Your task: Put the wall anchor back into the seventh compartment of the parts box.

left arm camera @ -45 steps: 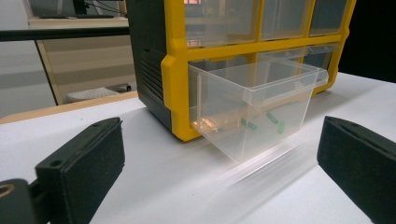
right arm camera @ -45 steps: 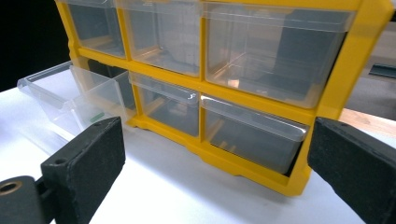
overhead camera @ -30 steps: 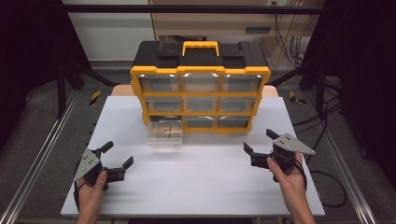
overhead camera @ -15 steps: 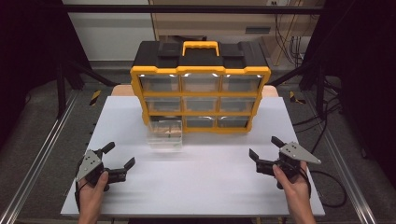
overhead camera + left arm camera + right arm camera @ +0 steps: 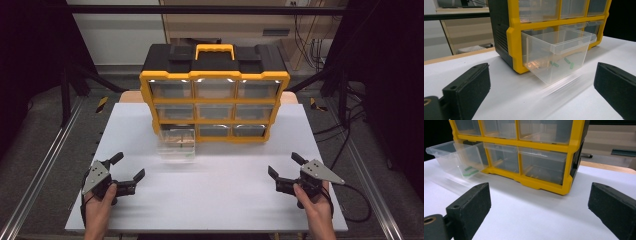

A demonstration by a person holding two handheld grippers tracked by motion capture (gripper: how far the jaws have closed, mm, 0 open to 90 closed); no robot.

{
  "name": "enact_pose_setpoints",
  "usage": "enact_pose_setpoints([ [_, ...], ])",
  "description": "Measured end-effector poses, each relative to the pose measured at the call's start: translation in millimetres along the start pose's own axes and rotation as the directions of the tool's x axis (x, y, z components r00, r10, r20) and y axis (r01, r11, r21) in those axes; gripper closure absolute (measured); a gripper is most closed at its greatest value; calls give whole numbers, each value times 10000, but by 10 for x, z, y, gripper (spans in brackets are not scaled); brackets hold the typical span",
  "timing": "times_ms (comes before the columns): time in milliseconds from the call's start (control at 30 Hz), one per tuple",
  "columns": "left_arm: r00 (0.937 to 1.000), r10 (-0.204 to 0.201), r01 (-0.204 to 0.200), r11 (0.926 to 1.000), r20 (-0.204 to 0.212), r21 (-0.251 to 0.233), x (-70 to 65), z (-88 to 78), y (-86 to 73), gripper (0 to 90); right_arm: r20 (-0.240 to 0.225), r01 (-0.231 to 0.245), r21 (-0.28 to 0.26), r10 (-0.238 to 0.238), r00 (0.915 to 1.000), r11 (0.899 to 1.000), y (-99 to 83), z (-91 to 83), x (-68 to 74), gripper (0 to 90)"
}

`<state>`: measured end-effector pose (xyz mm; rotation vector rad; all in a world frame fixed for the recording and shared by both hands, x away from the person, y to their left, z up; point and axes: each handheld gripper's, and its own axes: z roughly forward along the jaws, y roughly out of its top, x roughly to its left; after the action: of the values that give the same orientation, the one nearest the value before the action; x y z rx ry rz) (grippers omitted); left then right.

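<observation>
Your right gripper (image 5: 284, 172) has drawn back toward you and down to the near right part of the desk (image 5: 220, 200) over the last second, while your left gripper (image 5: 127, 168) sits at the near left much as it did. Both pairs of jaws are released, spread wide with nothing between them.

The clear drawer (image 5: 176, 143) is the thing to mind. It sticks out of the bottom-left slot of the yellow organizer (image 5: 215, 97), well ahead of both jaws. In the left gripper view the drawer (image 5: 556, 55) lies straight ahead, between the two jaw tips and far beyond them; in the right gripper view it (image 5: 454, 157) sits ahead and off past the left jaw. A few small green pieces (image 5: 566, 63) lie on its floor, toward its front.

With your right hand pulled away from the organizer and neither gripper near the drawer, you seem to be between steps: the drawer is open and untouched. If it is to be closed, your left jaws are better lined up to push its front lip.
</observation>
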<state>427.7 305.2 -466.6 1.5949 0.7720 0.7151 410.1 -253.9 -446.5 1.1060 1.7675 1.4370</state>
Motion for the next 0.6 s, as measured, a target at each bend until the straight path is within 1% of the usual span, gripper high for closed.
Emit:
enact_pose_setpoints([
  [33,10000,0,0,10000,7,2,0,0,0,7,-6,69,-13,-69,10000,10000,-13,1,0,50],
  [167,10000,15,-15,10000,28,-6,-1,5,-2,7,-23,48,-95,-49,10000,9999,-42,3,5,50],
  [233,10000,35,-35,10000,43,4,-3,7,-3,7,-41,113,-152,-113,9999,9998,-53,8,2,50],
  [600,9999,66,-66,10000,77,45,-13,20,-6,7,-225,45,-161,-48,9997,9999,-100,86,36,51],
])
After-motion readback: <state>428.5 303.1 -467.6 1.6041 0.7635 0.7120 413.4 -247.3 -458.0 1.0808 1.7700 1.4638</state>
